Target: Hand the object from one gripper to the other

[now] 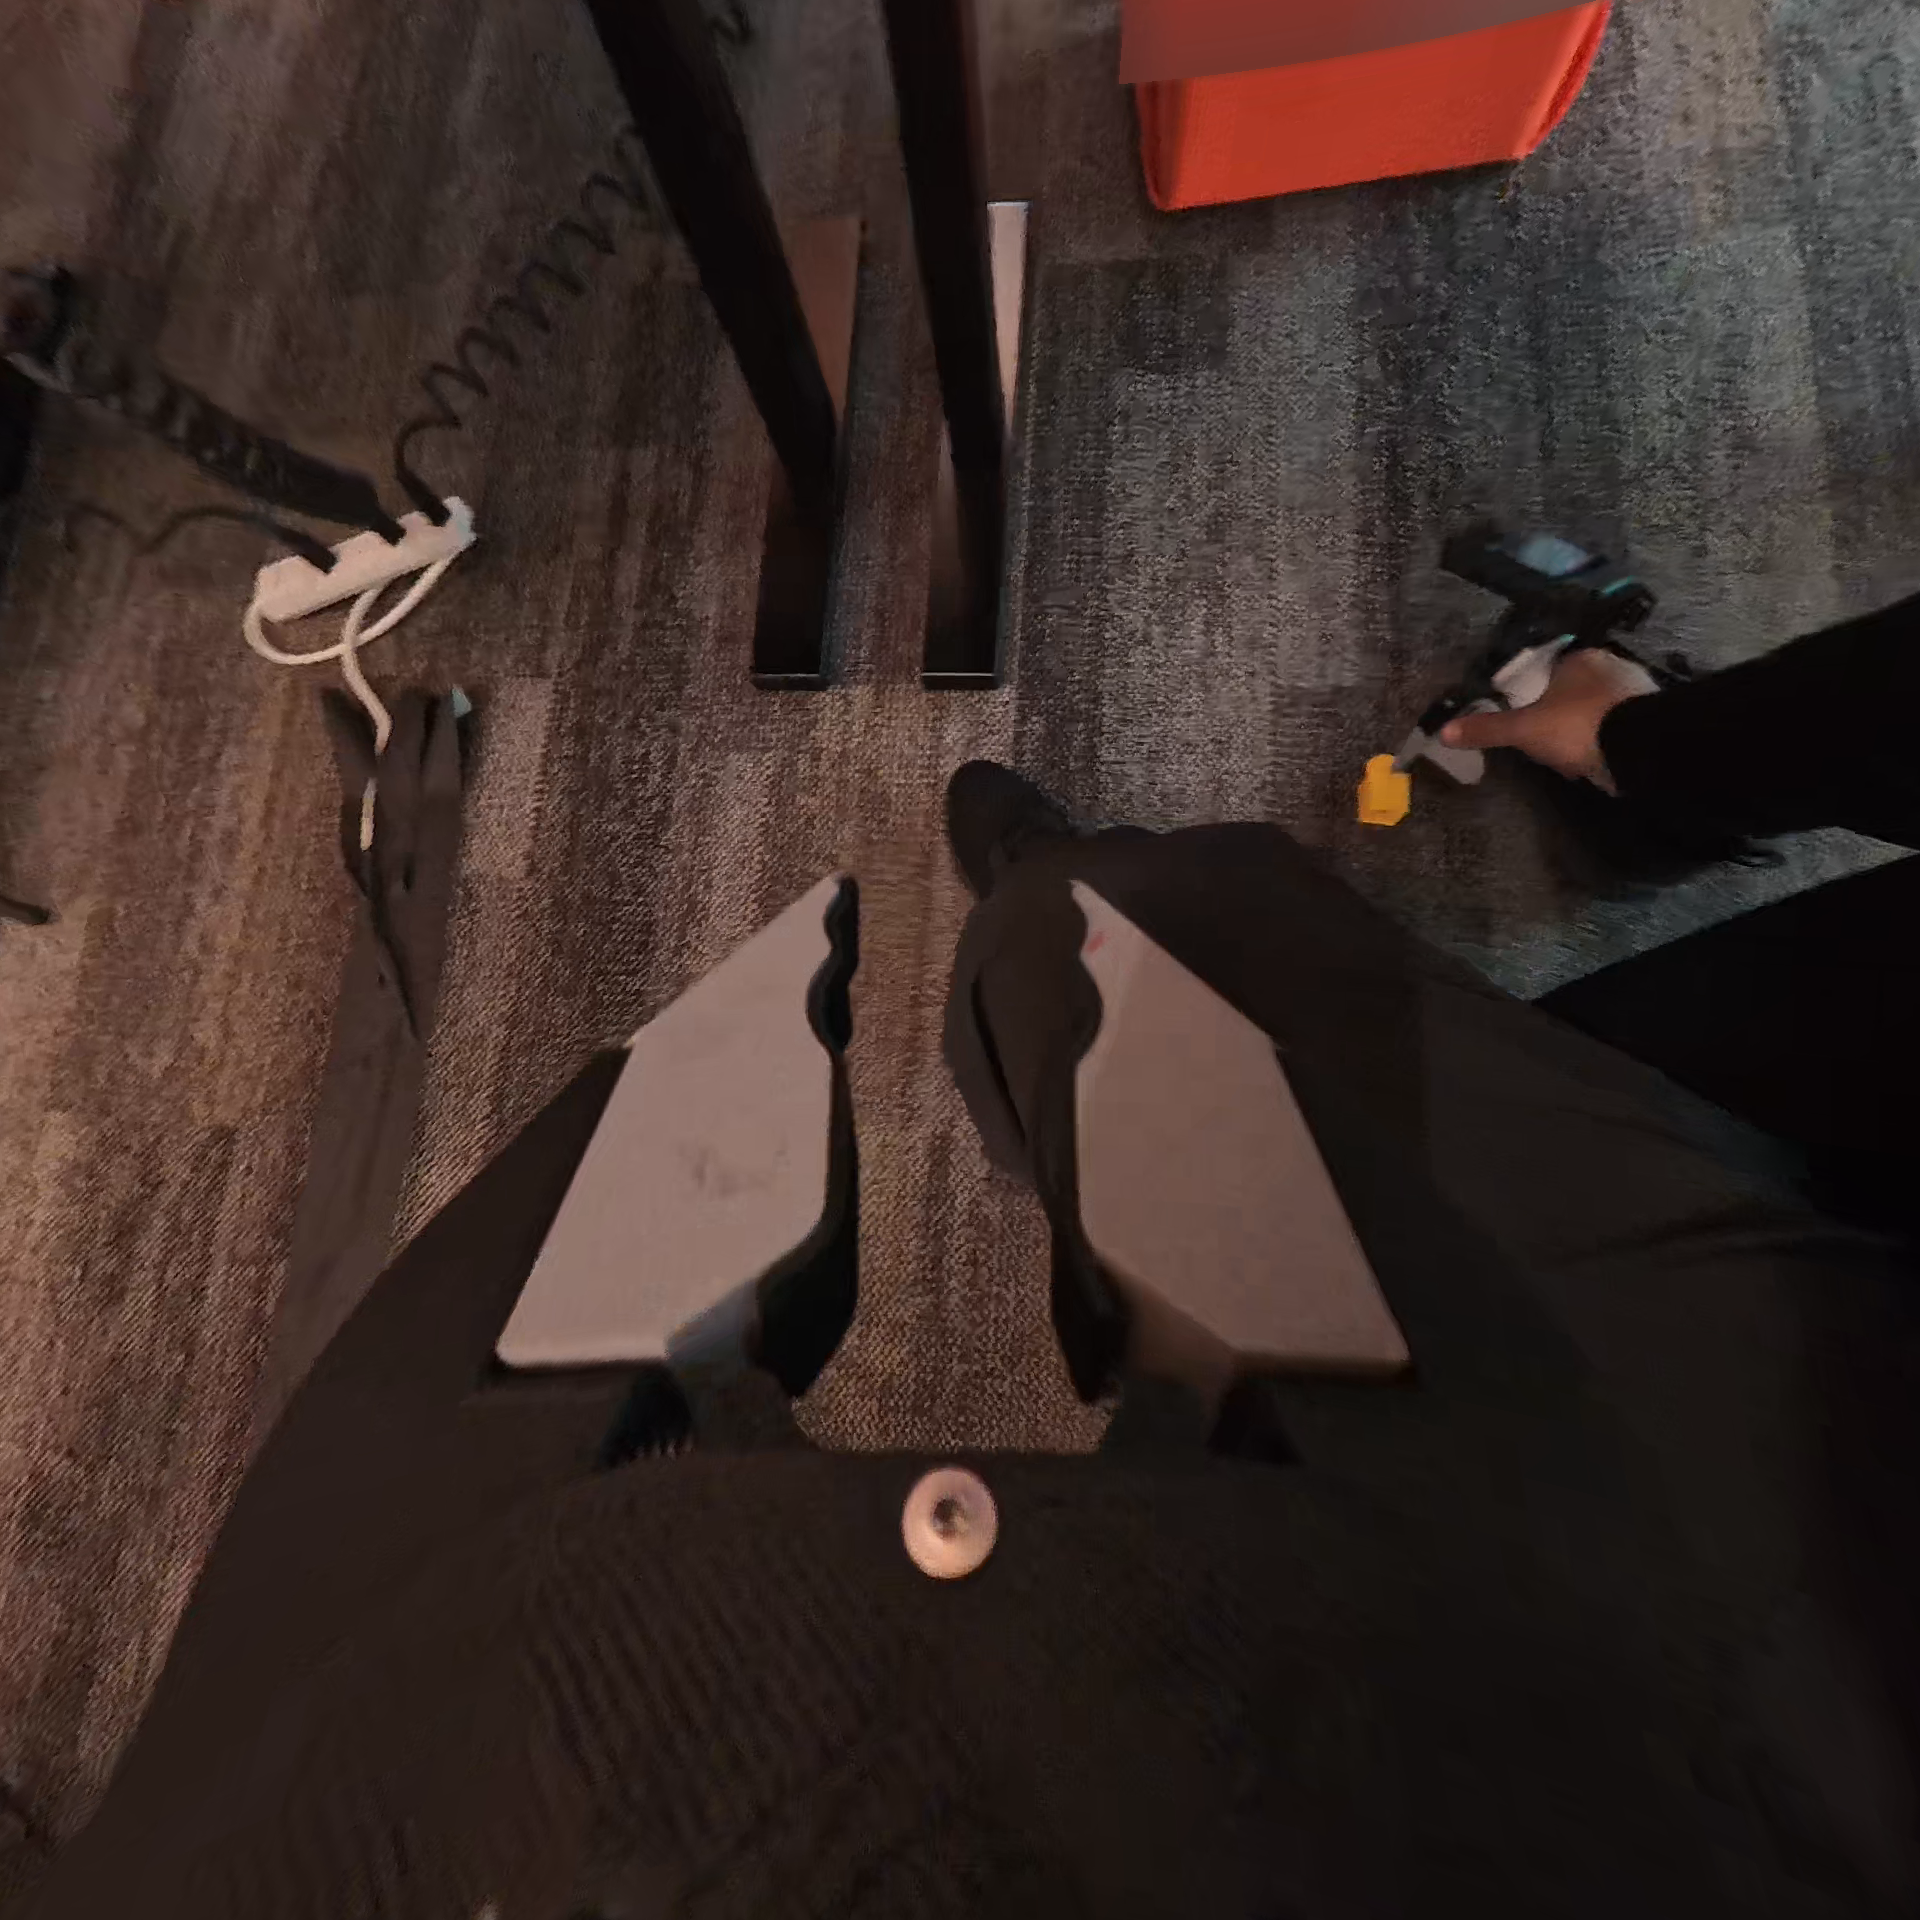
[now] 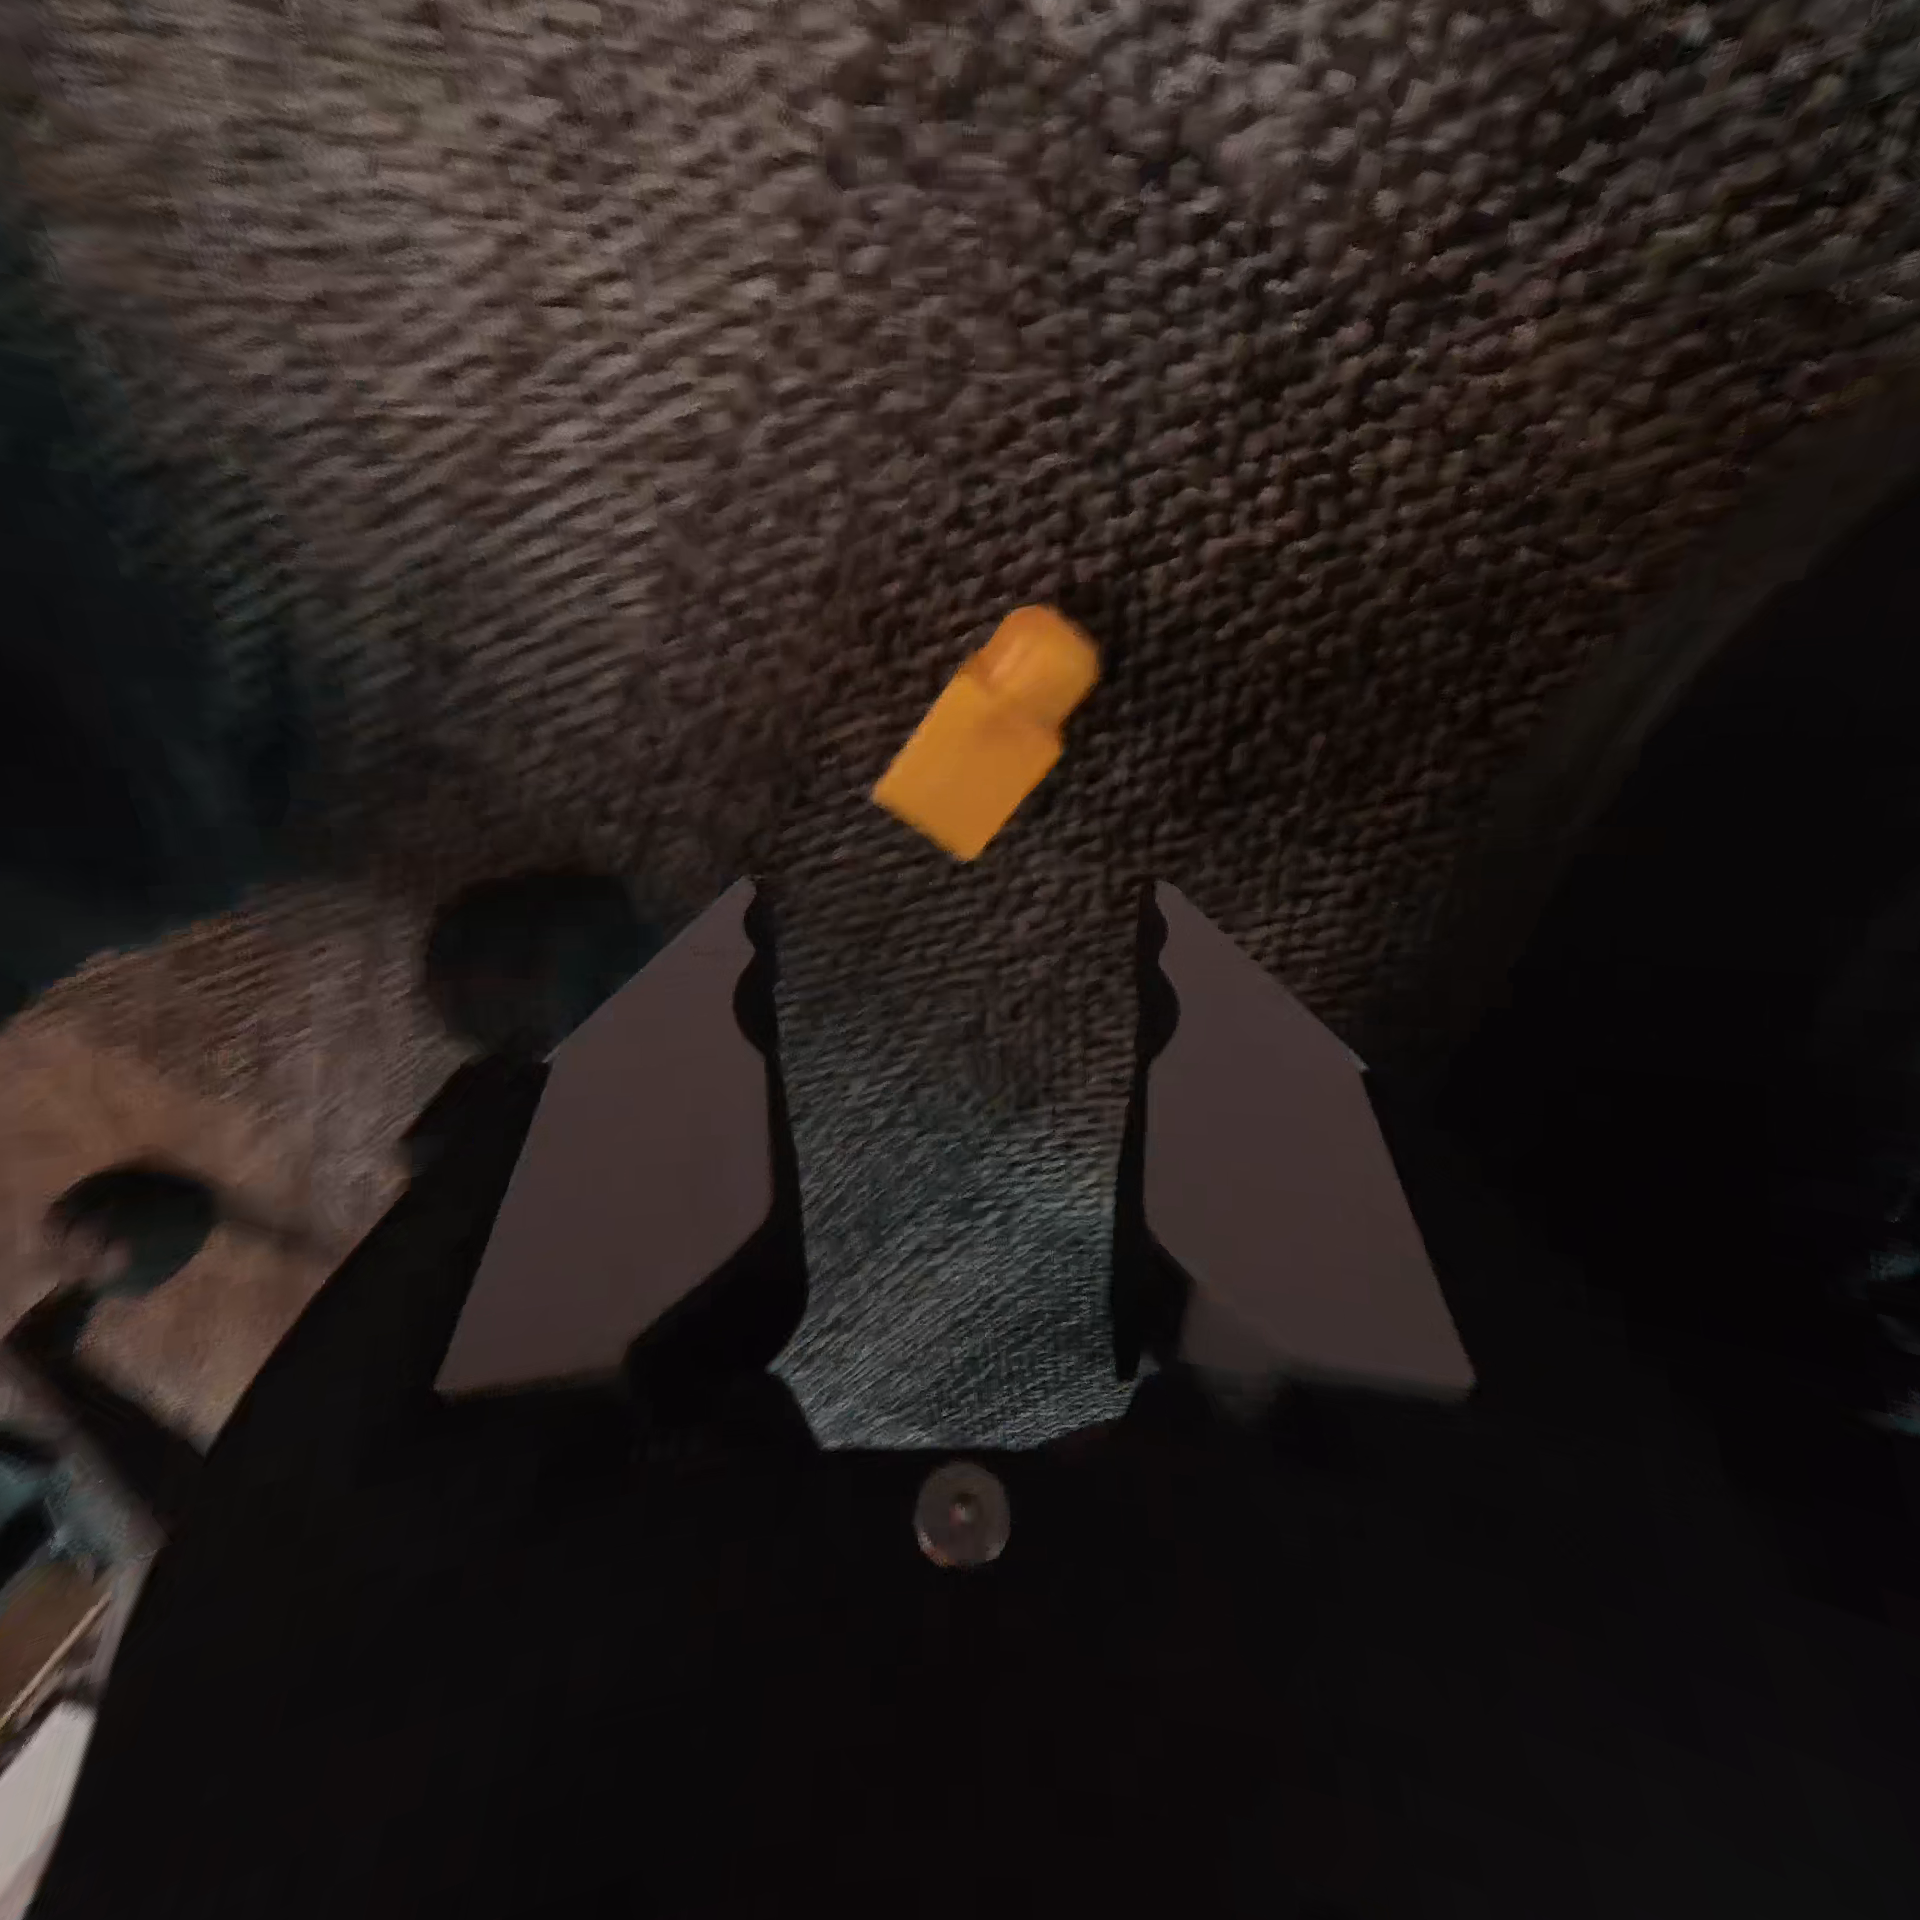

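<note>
The left gripper [image 1: 902, 904] has two big pale grey fingers [image 1: 717, 1132] shaped like wedges, with wavy black insides. Its body is black, with one round silver screw [image 1: 949, 1522]. The right gripper [image 2: 956, 904] looks the same, but dark. The person wears a black sleeve [image 1: 1766, 717], dark trousers [image 1: 1455, 1195] and a black shoe [image 1: 997, 810].

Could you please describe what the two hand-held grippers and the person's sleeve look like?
Each hand-held gripper, left and right, has a black body, two pale grey wedge-shaped fingers with wavy black inner pads, and a round silver screw at the base. The hand on the right one wears a black sleeve.
</note>
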Demonstrator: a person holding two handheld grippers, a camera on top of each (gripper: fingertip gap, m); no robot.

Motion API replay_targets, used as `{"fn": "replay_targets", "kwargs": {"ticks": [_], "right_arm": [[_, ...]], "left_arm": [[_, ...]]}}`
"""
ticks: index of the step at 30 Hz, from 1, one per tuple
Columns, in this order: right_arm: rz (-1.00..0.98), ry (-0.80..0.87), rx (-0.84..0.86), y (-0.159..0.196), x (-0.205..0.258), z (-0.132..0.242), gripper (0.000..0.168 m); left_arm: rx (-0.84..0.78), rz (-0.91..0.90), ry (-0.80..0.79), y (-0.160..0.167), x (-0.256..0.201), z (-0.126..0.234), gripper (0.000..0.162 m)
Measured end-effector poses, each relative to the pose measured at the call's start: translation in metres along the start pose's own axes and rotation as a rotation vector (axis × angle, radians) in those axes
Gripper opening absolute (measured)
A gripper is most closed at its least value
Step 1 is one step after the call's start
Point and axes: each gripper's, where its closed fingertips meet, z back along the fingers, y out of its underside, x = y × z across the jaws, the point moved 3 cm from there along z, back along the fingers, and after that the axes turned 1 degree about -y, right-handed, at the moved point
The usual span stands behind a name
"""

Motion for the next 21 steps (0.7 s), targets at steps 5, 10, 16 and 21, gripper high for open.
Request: {"fn": "replay_targets", "kwargs": {"ticks": [5, 10, 16, 21], "right_arm": [[-0.225, -0.021, 0.03, -0.011, -0.007, -0.056, 0.068], [-0.305, -0.01, 0.117, -0.002, 0.002, -0.086, 0.036], [-0.164, -0.186, 0.101, -0.022, 0.06, -0.025, 0.035], [0.386, -0.22, 0.026, -0.043, 0.144, 0.12, 0.035]], "left_arm": [[-0.05, 0.141, -0.078, 0.018, 0.027, 0.015, 0.026], [-0.023, 0.163, -0.098, 0.036, 0.036, 0.013, 0.022], [-0.099, 0.16, -0.077, 0.013, 0.034, 0.017, 0.019], [-0.255, 0.112, -0.011, -0.04, 0.025, 0.02, 0.022]]}}
